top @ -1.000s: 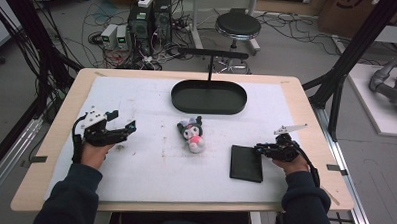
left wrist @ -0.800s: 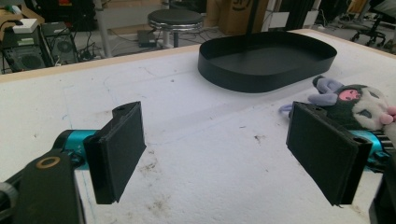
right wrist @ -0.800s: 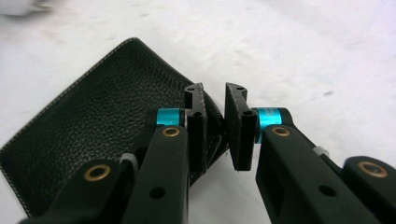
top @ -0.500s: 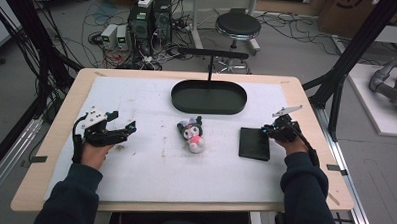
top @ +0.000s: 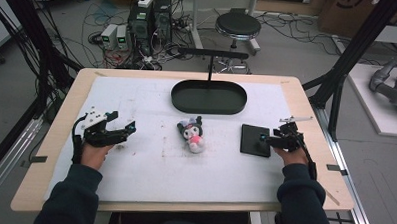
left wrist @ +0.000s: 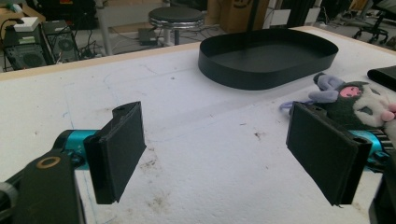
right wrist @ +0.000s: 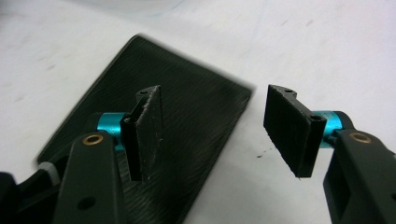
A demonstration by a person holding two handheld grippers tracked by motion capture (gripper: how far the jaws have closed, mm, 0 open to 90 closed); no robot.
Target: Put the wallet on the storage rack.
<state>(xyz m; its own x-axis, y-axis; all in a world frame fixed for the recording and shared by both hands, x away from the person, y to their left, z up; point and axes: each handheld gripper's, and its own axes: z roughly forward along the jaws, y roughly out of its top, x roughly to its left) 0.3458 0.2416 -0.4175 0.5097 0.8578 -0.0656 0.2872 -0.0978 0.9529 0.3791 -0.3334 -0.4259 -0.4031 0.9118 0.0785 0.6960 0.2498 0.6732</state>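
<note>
1. Left gripper (top: pixel 128 131) low over the white mat (top: pixel 149 175), jaws spread wide, nothing between them.
2. Right gripper (right wrist: pixel 212 133) at the black pad's (top: pixel 256 140) right edge, jaws parted, one above the pad, one off its edge.
3. Plush toy (top: pixel 192 134) lying mid-table, between both grippers.
4. Black oval tray (top: pixel 208 106) behind the toy.

Between your left gripper (top: pixel 128 131) and the plush toy (top: pixel 192 135) the desk (top: pixel 149 165) lies bare, and so does its whole near strip. Straight ahead of centre the black oval tray (top: pixel 209 98) and its post block the far side. Your right gripper (top: pixel 263 140) hangs over the black flat pad (top: pixel 254 139), its jaws apart.
</note>
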